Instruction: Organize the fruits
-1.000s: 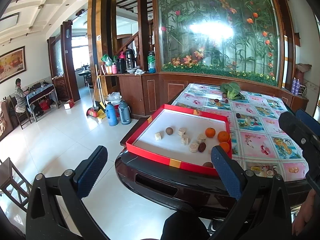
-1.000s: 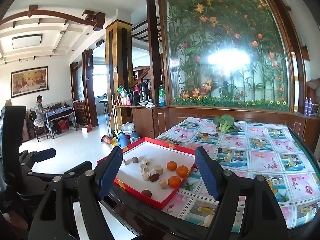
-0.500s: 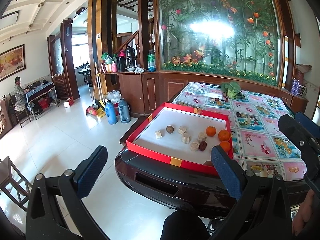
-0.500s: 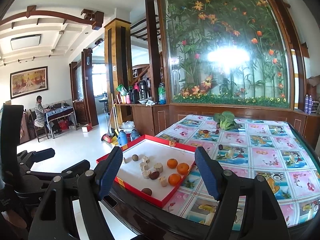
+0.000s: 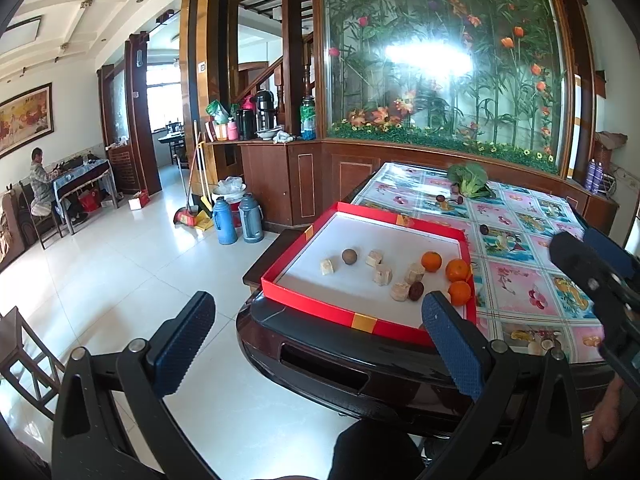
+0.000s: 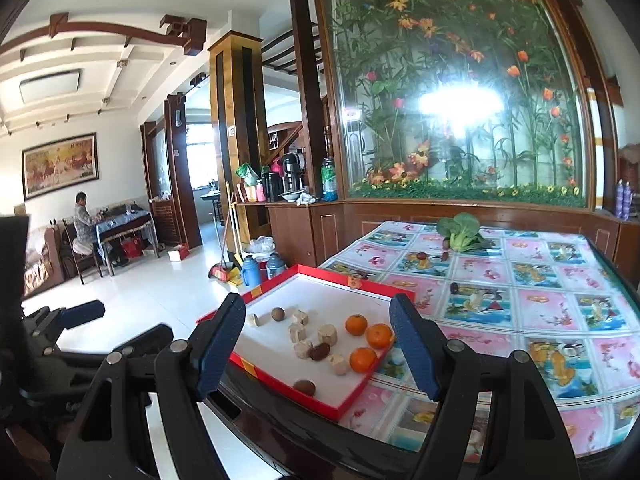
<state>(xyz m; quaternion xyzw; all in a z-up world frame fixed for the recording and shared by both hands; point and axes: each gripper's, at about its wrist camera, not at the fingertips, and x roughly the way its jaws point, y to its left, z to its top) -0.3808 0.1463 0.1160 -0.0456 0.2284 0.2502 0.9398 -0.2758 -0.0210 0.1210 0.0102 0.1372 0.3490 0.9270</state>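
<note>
Approach step, nothing gripped: left tool (image 5: 316,322) and right tool (image 6: 318,334) both gape empty short of the worktop (image 6: 520,300), oranges (image 6: 367,336) in the red tray (image 6: 280,376) just ahead; next move probably calls for reaching forward over one orange.

Home dining room, table (image 6: 520,320), thermoses (image 5: 224,220), wall painting (image 6: 60,164)

Glossy dark wood table (image 5: 320,344); glossy floral tablecloth (image 6: 520,304).

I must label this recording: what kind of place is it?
Probably a home's living and dining room: a dining table with a fruit-print cloth, thermos flasks on the tiled floor, and a framed painting on the wall.
</note>
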